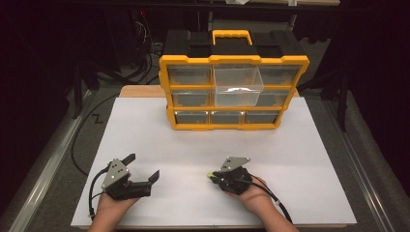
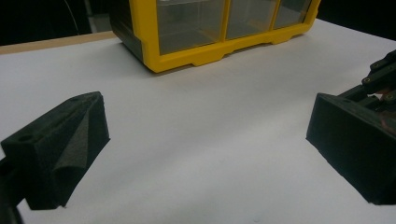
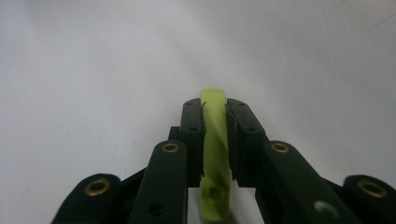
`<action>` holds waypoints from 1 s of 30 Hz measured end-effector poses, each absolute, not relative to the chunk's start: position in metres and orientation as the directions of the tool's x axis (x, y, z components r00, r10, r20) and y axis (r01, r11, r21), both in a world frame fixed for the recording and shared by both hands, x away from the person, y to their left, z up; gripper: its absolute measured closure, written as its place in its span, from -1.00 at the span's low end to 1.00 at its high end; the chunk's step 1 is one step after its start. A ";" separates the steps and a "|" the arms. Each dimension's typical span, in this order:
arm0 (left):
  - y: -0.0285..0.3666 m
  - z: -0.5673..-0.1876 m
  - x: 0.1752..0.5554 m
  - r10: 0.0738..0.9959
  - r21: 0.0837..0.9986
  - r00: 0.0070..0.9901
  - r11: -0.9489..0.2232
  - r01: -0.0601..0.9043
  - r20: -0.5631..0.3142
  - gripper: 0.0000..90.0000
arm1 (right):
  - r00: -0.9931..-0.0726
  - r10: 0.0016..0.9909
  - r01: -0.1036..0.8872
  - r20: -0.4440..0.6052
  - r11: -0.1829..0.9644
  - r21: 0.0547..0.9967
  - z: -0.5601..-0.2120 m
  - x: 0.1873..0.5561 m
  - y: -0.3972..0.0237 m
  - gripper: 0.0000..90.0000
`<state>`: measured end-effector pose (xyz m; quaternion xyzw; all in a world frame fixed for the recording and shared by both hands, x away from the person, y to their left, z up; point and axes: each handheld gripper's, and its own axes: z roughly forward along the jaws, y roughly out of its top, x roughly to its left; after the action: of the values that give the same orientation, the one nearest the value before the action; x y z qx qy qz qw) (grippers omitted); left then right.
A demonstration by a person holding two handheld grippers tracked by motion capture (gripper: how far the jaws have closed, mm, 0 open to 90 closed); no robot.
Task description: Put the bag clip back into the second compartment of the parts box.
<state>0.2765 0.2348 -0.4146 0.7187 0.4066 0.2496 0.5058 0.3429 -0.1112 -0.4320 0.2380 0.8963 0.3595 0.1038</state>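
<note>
My right gripper (image 1: 211, 176) rests low on the white sheet at front centre-right, shut on a thin yellow-green strip (image 3: 214, 140) that stands on edge between its two black pads; the strip's tip (image 1: 208, 174) pokes out to the left. My left gripper (image 1: 143, 167) lies at front left with its jaws spread wide and nothing between them; its foam-padded fingers (image 2: 60, 144) frame bare white sheet. A yellow and black drawer organiser (image 1: 234, 92) stands at the back centre, with one clear drawer (image 1: 238, 85) pulled out of its top middle slot.
The white sheet (image 1: 290, 159) covers a wooden table whose far edge shows behind the organiser. Metal rails run along both sides of the table. Cables lie on the dark floor at the left. The organiser's lower corner (image 2: 187, 56) sits ahead of the left gripper.
</note>
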 end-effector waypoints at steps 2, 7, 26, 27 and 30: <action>0.234 -0.415 0.276 0.835 0.929 0.548 -0.162 0.332 -0.050 -0.99 | -0.866 0.500 0.351 -0.016 0.630 0.693 -0.432 0.343 -0.111 0.76; 0.233 -0.416 0.277 0.830 0.923 0.557 -0.179 0.340 -0.044 -0.99 | -0.868 0.495 0.347 -0.017 0.631 0.694 -0.432 0.343 -0.111 0.76; 0.234 -0.415 0.276 0.826 0.932 0.560 -0.158 0.326 -0.056 -0.99 | -0.874 0.485 0.384 0.026 0.658 0.648 -0.403 0.352 -0.147 0.76; 0.234 -0.415 0.275 0.826 0.932 0.561 -0.159 0.324 -0.054 -0.99 | -0.876 0.481 0.389 0.032 0.665 0.638 -0.401 0.353 -0.150 0.76; 0.234 -0.415 0.275 0.823 0.934 0.566 -0.157 0.322 -0.057 -0.99 | -0.879 0.475 0.400 0.037 0.693 0.600 -0.397 0.355 -0.157 0.76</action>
<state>0.2754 0.2338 -0.4145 0.7205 0.3971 0.2437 0.5136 0.3549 -0.1566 -0.3970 0.2383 0.9181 0.3109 0.0607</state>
